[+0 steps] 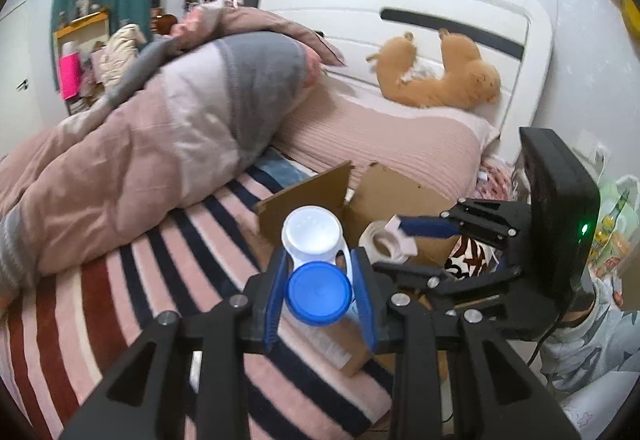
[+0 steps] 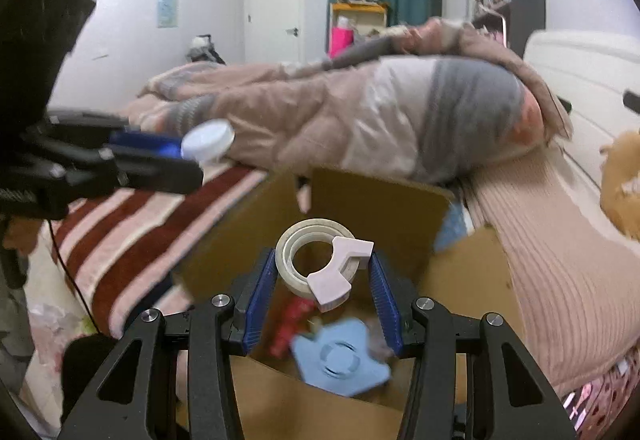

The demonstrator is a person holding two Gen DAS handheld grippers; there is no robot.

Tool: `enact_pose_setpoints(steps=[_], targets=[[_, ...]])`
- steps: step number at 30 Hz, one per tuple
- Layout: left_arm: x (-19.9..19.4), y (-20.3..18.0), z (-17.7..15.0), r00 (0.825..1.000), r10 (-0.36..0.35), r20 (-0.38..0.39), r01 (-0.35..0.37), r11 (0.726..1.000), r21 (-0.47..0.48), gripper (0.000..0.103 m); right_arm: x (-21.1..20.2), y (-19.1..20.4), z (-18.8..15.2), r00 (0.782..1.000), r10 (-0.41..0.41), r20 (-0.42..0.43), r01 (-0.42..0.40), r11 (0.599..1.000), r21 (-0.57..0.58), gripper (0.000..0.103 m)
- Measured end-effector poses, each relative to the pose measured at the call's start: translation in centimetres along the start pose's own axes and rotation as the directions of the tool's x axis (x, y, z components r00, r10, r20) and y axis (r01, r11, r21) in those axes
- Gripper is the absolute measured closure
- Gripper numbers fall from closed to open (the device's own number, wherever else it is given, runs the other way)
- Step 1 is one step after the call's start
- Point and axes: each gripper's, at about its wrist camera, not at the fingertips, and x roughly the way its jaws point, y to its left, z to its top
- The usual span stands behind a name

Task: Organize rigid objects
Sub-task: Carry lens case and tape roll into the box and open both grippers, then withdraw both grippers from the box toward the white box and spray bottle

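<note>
While the left gripper [image 1: 320,294] is clamped on a white blue-capped plastic bottle [image 1: 316,260] above the striped bedspread [image 1: 120,300], the right gripper [image 2: 322,298] grips a white tape roll [image 2: 310,256] over the open cardboard box [image 2: 380,199].

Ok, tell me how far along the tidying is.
Some things already lie in the cardboard box: a light blue piece and a red item. The right tool holds a tape roll over it; the left tool holds a blue-capped white container, not yet in.
</note>
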Motion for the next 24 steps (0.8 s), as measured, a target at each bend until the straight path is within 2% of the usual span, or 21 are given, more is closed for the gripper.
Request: enact_pose_setpoints(steps=[9,12,14,16,18,24], targets=[[6.3,-0.8,2.0,0.993,0.015,-0.116,-0.012,1.000,0.027,0.074,1.8,-3.4,-1.7,0.999,-0.006,-0.036,0.006,1.000,0.018,0.059],[7.1,-0.7,1.9,0.991,0.017,-0.134,-0.013,0.999,0.031,0.074,1.8,-3.8,-1.8,1.000,-0.004,-0.028,0.005,1.000,0.017,0.050],[7.3,-0.6,1.8,0.990,0.023,-0.141,-0.018,0.999,0.035,0.074,1.8,-3.8,-1.8,1.000,0.003,-0.027,-0.003,1.000,0.010,0.050],[7.4,-0.7,1.8,0.989,0.024,-0.143,-0.019,0.999,0.034,0.069,1.8,-3.6,-1.8,1.000,0.002,-0.030,-0.002,1.000,0.001,0.050],[7.2,-0.6,1.7,0.990,0.028,-0.137,-0.024,0.999,0.031,0.060,1.8,-3.5,-1.9,0.999,0.004,-0.035,-0.004,1.000,-0.002,0.050],[3.8,0.4,1.5,0.997,0.032,-0.065,-0.032,0.999,0.006,0.038,1.5,-2.9,-1.4,0.999,0.007,-0.051,-0.007,1.000,-0.007,0.050]])
